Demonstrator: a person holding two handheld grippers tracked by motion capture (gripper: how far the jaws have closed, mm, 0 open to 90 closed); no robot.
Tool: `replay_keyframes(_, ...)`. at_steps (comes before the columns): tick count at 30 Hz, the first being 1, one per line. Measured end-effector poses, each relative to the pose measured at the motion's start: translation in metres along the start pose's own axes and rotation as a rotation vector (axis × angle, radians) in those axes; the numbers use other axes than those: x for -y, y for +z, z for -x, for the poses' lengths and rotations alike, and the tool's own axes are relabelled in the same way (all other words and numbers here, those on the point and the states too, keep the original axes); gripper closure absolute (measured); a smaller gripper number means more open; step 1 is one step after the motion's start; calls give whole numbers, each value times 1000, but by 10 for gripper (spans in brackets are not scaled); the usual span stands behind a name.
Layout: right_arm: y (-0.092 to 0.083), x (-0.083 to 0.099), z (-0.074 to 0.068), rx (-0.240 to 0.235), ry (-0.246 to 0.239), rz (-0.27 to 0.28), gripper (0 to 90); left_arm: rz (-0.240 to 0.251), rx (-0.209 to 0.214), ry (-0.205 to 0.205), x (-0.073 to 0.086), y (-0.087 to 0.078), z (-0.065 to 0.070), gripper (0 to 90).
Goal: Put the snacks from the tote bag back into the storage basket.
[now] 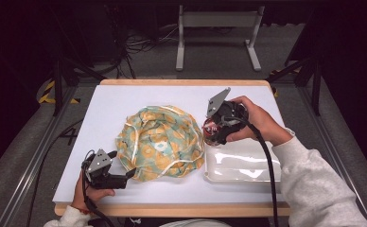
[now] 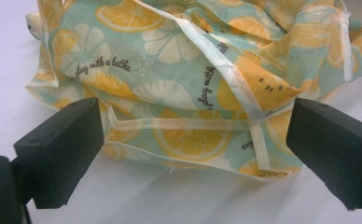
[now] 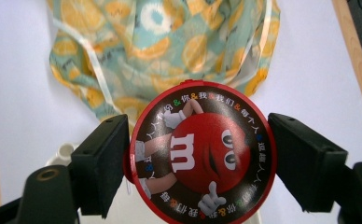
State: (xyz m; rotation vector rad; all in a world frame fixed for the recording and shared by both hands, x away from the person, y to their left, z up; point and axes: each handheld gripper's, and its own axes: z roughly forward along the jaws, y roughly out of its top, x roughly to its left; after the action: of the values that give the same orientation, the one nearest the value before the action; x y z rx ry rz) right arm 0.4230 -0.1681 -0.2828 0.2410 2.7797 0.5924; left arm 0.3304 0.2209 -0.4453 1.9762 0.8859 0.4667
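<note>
The left hand-held gripper point(image 2: 188, 154) rests low on the white table point(image 1: 115, 101), nearest to the person, with its two black jaws standing wide apart and released. Between and just in front of these jaws lies the near edge of the crumpled cloth bag with orange and lemon slices on a pale green ground point(image 2: 188, 84); the pads do not touch it. The right hand-held gripper point(image 3: 200, 154) is clenched on a round red tin with a red candy figure on its lid point(image 3: 202, 151), one pad on each side of its rim. The lid faces this gripper's camera, so the flat tin stands on edge and its round face looks back toward the hand. Just below this gripper is the white shallow plastic tray point(image 1: 243, 163), and beyond the tin lies the cloth bag.
</note>
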Motion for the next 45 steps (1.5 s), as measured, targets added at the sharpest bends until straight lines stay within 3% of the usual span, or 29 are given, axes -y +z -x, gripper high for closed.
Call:
replay_keyframes(7,4,15,-5,-10,-12,-43,237,0,-3,1,0,0,0,49)
replay_keyframes(24,17,51,-8,-17,36,-106,238,-10,3,8,0,1,1,49)
replay_keyframes(45,35,86,-8,-59,88,-154,237,-23,9,13,-1,4,2,49)
